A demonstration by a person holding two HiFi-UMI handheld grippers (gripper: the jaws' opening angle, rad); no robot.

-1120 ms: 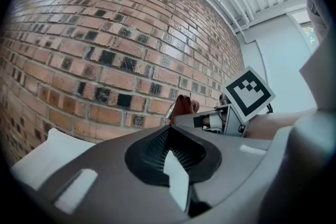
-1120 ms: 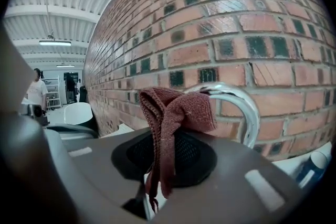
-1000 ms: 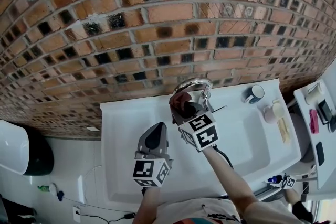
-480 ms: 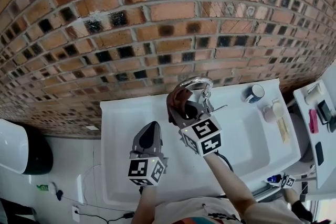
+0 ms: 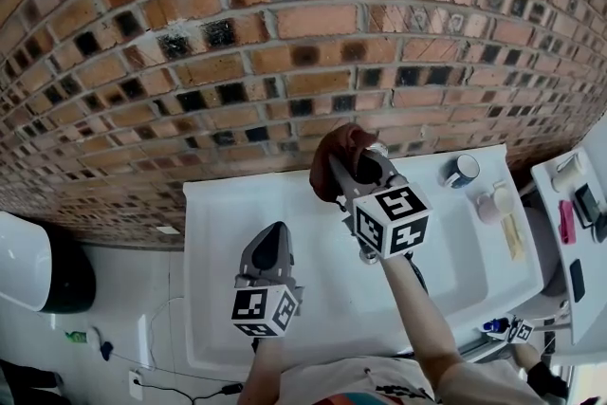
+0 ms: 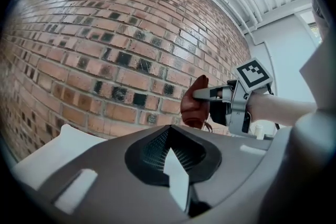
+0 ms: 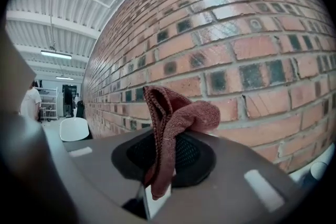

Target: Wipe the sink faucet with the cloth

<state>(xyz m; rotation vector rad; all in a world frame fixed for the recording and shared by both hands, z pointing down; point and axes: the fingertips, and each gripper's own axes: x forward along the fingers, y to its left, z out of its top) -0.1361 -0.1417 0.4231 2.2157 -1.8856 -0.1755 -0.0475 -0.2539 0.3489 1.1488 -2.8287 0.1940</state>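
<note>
a brick wall [image 5: 285, 33] fills the upper half of the head view and forms the background of both gripper views. below it, a white sink [image 5: 228, 232] spans the lower middle of the frame, with a mug [image 5: 462, 170] standing on its rim at the upper right.

the right hand-held gripper [image 5: 356, 168] is raised at the back of the sink, close to the wall, just right of centre in the head view. its jaws are clamped on a reddish-brown cloth [image 5: 337, 147]. in the right gripper view the cloth [image 7: 176, 113] stands up from between the jaws in a folded bunch against the bricks. the left gripper view shows it [image 6: 195, 102] at the tip of the right hand-held gripper [image 6: 207, 96], right of centre.

in the head view the cloth covers the top of the faucet [image 5: 377, 150], of which only a bit of chrome shows at the cloth's right edge. whether cloth and metal touch cannot be told.

the left hand-held gripper [image 5: 273, 240] hangs over the sink basin, lower left of the right one and well apart from the faucet. its jaws [image 6: 173, 157] are together with nothing between them.
</note>
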